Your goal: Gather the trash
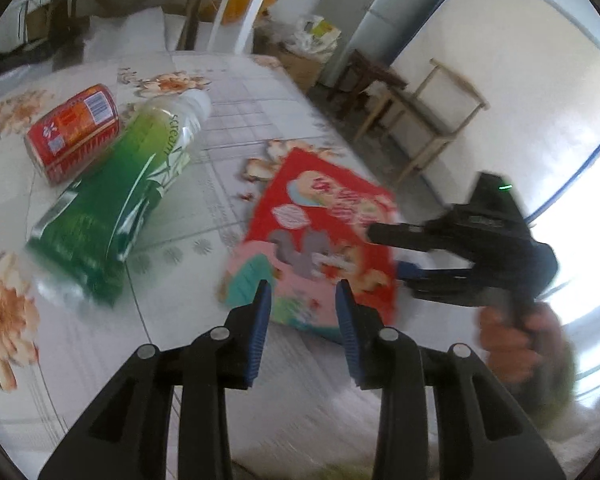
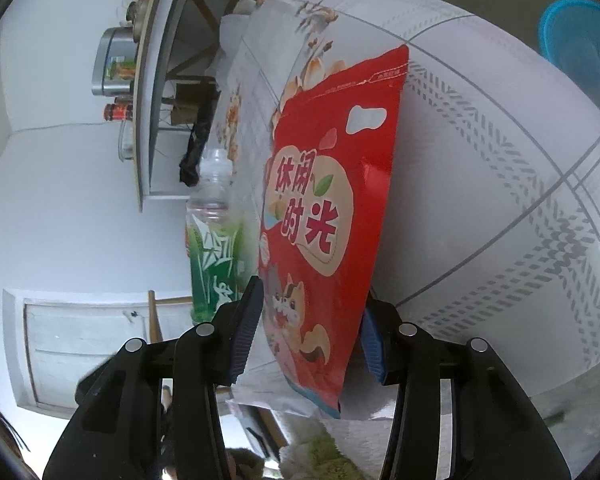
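A red snack bag (image 1: pixel 320 232) lies at the table's right edge. My right gripper (image 1: pixel 385 251) comes in from the right, held by a hand (image 1: pixel 508 340), and is shut on the bag's edge. In the right wrist view the bag (image 2: pixel 328 200) fills the gap of that gripper (image 2: pixel 311 300), with a pad on each side. My left gripper (image 1: pixel 303 286) hangs open just above the bag's near edge, holding nothing. A green-labelled plastic bottle (image 1: pixel 112 200) and a red can (image 1: pixel 74 132) lie on their sides to the left. The bottle (image 2: pixel 216 248) also shows behind the bag.
The table (image 1: pixel 228 92) has a flowered plastic cloth. Beyond its right edge stand a wooden chair (image 1: pixel 440 120), a dark stool (image 1: pixel 364 76), a fridge (image 1: pixel 380 20) and a box of bags (image 1: pixel 308 48). A blue basket (image 2: pixel 576 40) sits past the table.
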A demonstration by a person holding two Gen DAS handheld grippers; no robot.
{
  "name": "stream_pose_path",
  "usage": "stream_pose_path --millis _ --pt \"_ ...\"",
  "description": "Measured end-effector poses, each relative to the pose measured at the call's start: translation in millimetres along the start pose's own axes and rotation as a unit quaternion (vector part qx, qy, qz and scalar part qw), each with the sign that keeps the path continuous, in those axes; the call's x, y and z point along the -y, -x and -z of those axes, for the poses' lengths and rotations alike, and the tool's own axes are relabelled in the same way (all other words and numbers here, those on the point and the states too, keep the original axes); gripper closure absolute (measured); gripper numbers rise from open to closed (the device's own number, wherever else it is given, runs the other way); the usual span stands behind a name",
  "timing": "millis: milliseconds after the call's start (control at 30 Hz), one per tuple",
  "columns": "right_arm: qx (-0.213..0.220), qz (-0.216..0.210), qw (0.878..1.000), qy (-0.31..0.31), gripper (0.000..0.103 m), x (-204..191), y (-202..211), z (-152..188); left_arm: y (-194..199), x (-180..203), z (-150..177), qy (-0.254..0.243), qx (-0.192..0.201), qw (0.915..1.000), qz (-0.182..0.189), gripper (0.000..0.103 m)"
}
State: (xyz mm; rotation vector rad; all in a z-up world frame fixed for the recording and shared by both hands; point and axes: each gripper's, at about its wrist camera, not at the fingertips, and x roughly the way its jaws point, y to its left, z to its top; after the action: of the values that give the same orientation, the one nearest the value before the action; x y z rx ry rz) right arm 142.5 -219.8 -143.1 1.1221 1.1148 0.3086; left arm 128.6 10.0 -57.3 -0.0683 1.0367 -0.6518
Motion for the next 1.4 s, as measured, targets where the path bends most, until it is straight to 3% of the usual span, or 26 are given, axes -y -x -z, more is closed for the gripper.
stream_pose_path --millis 167,400,667,867,1067,1300,1400 --pt "0.004 0.012 1.000 0.015 0.064 -0.7 2.4 1.6 -35.5 6.1 2.6 -0.037 -0.027 0.9980 -0.044 0.078" --pt "0.012 0.014 1.000 0.019 0.080 5.8 0.3 1.5 -44.4 3.4 5.3 -0.035 -0.031 0.9980 -0.043 0.078" --pt "0.039 0.057 0.996 0.059 0.095 -6.3 3.0 5.7 -45.7 1.1 7.8 -0.038 -0.026 0.9983 -0.036 0.078" --pt "0.051 0.082 0.991 0.093 0.096 -16.7 7.6 6.3 -25.0 -3.5 7.1 -0.032 0.001 0.9994 -0.015 0.078" --pt "0.052 0.081 0.991 0.097 0.096 -15.2 19.0 2.8 -1.6 -12.7 13.2 -0.026 0.015 0.9995 -0.001 0.078" --pt "0.048 0.088 0.990 0.101 0.096 -12.1 30.1 3.7 28.2 -22.2 20.3 -0.023 0.040 0.9989 -0.004 0.077" --pt "0.045 0.093 0.989 0.105 0.096 -11.0 33.6 5.6 51.2 -32.8 20.5 -0.019 0.072 0.9971 -0.017 0.065"
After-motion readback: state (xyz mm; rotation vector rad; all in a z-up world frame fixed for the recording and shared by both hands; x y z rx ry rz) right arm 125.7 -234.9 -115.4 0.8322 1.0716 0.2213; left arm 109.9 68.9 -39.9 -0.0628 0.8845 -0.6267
